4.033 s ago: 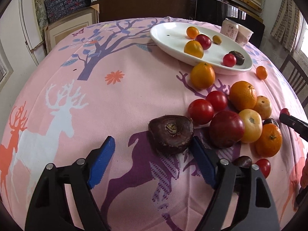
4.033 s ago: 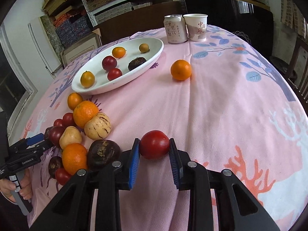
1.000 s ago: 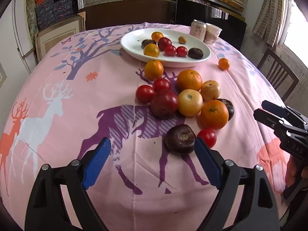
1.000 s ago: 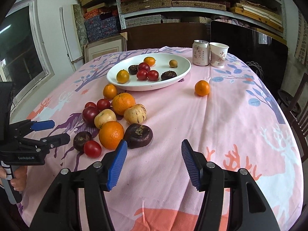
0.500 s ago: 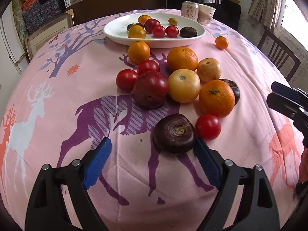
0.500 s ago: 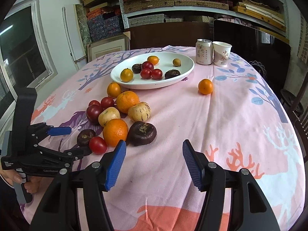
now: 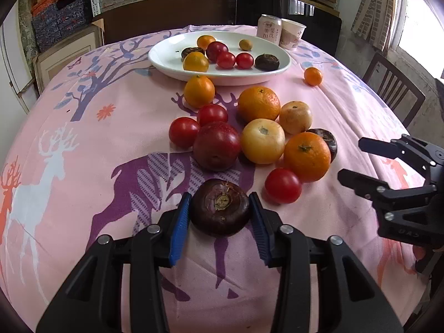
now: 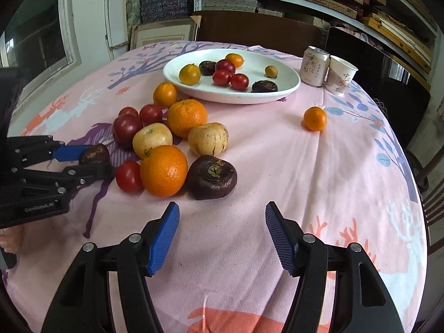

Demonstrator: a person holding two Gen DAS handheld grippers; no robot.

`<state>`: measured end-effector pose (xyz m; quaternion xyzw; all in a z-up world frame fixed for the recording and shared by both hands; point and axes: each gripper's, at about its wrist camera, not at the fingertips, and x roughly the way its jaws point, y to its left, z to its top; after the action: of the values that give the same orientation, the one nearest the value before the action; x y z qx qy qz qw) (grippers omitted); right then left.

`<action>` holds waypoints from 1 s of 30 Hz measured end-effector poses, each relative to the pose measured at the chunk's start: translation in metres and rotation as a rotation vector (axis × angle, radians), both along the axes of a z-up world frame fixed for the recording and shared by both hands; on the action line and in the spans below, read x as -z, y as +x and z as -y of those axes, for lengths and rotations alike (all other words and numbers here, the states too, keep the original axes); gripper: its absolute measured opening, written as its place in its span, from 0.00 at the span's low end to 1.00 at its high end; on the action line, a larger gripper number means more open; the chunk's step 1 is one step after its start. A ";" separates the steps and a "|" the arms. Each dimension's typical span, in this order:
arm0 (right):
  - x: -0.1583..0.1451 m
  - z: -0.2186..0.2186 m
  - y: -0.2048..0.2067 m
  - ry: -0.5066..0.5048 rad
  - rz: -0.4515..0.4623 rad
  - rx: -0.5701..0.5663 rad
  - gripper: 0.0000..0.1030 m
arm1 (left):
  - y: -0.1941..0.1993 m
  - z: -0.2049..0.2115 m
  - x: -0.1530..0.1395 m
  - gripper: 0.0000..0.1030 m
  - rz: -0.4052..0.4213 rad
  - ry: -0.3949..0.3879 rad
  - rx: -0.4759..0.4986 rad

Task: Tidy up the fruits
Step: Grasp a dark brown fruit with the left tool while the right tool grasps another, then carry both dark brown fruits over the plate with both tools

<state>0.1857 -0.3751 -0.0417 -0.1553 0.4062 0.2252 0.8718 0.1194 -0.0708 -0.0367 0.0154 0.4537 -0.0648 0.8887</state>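
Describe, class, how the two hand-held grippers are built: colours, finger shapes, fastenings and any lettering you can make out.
Both are matt black plastic frames. The left gripper and the right gripper each carry two flat, ribbed blue pads on angular black fingers, joined by round silver bolts. Seen side-on, the left gripper's body bears small pale lettering, too blurred to read. No cables or sleeves show.

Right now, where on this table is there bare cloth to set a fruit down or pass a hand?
Free: the cloth between the lone small orange and the right gripper, and the side with the white deer print. Crowded: the fruit cluster below the white plate, where the left gripper has just closed on a dark fruit.
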 end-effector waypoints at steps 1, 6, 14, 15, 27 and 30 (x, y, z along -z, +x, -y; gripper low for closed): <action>0.003 -0.004 0.003 -0.015 -0.004 -0.002 0.63 | -0.001 -0.002 -0.001 0.40 0.003 -0.003 -0.001; 0.012 -0.018 0.020 -0.056 0.009 -0.003 0.63 | -0.004 -0.008 -0.004 0.40 0.005 -0.016 -0.001; 0.007 -0.014 0.027 0.013 -0.025 0.020 0.44 | -0.004 -0.015 -0.008 0.40 0.015 -0.029 -0.022; 0.004 -0.011 0.024 0.029 -0.016 0.026 0.44 | -0.004 -0.015 -0.010 0.40 0.018 -0.029 -0.023; -0.100 0.040 -0.005 0.275 0.297 0.082 0.44 | 0.011 -0.009 -0.080 0.40 0.163 0.029 -0.016; -0.112 0.034 0.004 0.306 0.353 0.091 0.44 | 0.031 -0.005 -0.098 0.40 0.196 0.036 -0.018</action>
<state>0.1900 -0.4087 0.0703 -0.0397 0.2152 0.2141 0.9520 0.1501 -0.0654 0.0611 0.0333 0.3657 -0.0467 0.9290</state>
